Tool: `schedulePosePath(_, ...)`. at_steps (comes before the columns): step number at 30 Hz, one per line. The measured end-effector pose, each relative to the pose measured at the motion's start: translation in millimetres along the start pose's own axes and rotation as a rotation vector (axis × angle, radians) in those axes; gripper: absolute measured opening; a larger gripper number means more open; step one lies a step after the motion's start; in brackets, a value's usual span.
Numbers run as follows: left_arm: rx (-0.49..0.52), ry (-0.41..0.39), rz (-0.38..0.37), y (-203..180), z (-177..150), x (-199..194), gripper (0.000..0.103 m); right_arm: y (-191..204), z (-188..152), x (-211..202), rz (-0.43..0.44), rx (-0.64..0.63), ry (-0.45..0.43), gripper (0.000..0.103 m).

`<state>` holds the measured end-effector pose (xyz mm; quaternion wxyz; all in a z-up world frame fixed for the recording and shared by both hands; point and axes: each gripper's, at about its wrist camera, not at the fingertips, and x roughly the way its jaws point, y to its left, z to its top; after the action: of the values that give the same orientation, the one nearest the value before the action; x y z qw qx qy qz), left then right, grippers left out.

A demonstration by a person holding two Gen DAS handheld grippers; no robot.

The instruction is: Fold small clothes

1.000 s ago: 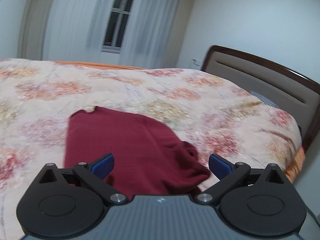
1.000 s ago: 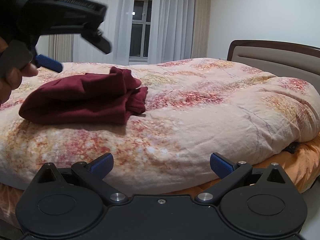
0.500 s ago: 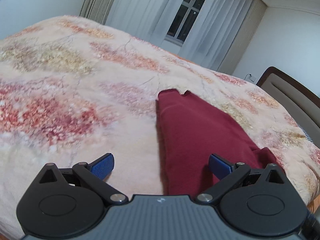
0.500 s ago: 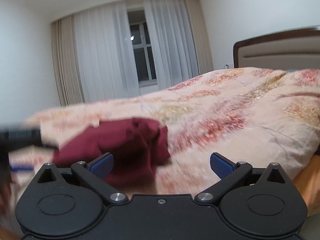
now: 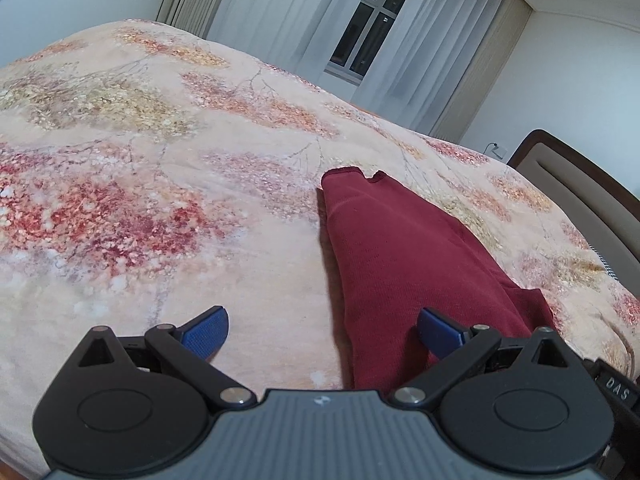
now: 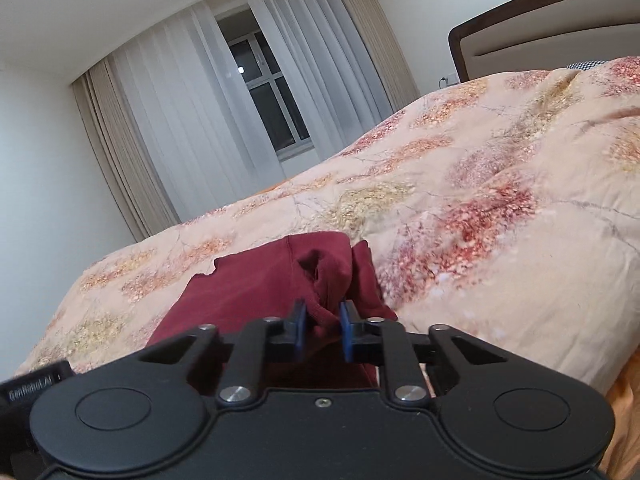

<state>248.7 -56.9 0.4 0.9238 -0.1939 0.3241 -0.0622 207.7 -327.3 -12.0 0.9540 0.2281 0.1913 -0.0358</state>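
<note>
The dark red garment (image 5: 404, 256) lies part-folded on the floral quilt (image 5: 120, 184), its long axis running away from both tools; the right gripper (image 6: 322, 326) is closing on its bunched near edge, cloth between the jaws; the left gripper (image 5: 322, 330) hangs spread wide, empty, its right finger over the near left edge.

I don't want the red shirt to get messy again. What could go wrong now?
1. The right gripper is closing on just a bunched lump of the dark red garment, so a pull might drag only that bit and undo the fold.
2. The left gripper is open, holding nothing, so the rest could slide on the puffy floral duvet.
3. The garment lies near the bed's edge and could slip off.
</note>
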Motion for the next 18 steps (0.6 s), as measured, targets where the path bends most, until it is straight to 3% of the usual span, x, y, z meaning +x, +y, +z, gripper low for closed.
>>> schedulePosePath(8, 0.014, 0.008, 0.005, 0.6, -2.8, 2.3, 0.103, -16.8, -23.9, -3.0, -0.012, 0.045, 0.041, 0.012)
schedulePosePath(18, 0.055, 0.015, 0.022, -3.2, -7.1, 5.0, 0.103, -19.7, -29.8, -1.1, -0.007, 0.029, 0.046, 0.014)
